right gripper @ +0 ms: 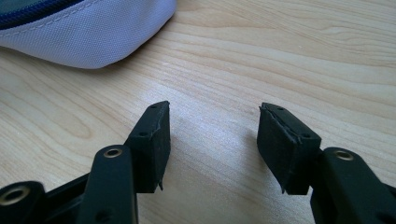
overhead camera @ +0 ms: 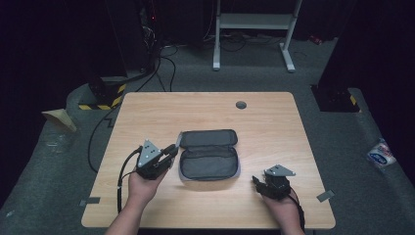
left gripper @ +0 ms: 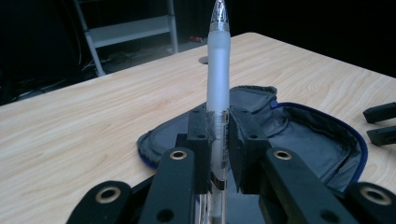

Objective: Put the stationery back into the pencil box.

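Note:
A grey pencil case (overhead camera: 209,154) lies unzipped and spread open in the middle of the wooden table (overhead camera: 274,122). Just left of it, my left gripper (overhead camera: 169,152) is shut on a clear pen. In the left gripper view the pen (left gripper: 218,79) stands up between the pads (left gripper: 200,140), its frosted grip and tip pointing away over the open case (left gripper: 299,135). My right gripper (overhead camera: 256,182) rests low near the table's front right, open with nothing between its fingers (right gripper: 154,140). The case's pale outer corner (right gripper: 88,32) lies just ahead of it.
A round cable hole (overhead camera: 241,105) sits near the table's far edge. Cables (overhead camera: 147,78) and a white metal stand (overhead camera: 254,29) occupy the floor behind. A small packet (overhead camera: 380,154) lies on the floor to the right. The right gripper's jaw tips (left gripper: 380,122) show at the left gripper view's edge.

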### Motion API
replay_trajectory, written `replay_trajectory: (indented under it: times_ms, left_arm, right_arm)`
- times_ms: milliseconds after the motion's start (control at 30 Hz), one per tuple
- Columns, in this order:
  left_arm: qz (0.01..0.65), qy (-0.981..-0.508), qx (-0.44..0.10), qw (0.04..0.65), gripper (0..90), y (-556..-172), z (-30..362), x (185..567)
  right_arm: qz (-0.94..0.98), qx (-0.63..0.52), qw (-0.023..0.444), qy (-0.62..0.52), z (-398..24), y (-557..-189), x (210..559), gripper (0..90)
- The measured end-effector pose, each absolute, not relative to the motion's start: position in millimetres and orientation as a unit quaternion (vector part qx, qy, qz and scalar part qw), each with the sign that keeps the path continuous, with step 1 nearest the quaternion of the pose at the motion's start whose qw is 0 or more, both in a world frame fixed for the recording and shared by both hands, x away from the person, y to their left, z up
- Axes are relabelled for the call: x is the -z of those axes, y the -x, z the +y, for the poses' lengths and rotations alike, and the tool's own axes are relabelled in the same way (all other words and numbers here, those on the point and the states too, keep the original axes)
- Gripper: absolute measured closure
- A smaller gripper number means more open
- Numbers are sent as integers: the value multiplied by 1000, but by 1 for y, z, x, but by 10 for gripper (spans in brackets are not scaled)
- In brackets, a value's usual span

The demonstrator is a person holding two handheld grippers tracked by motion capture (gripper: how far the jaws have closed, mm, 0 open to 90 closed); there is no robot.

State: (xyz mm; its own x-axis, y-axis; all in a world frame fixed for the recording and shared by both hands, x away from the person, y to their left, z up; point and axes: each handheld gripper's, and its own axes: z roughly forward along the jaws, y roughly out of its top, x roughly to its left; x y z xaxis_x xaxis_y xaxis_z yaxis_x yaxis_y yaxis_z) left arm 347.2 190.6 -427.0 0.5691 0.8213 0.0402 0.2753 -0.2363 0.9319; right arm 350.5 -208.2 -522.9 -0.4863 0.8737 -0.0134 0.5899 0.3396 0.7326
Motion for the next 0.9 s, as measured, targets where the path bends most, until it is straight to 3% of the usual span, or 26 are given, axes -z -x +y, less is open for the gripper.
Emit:
replay_trajectory:
  times_ms: [900]
  left_arm:
    - [282,-822,-232,437,793,-380,121,443]
  right_arm:
    - [792,-341,210,-461,-208,-351,523,444]
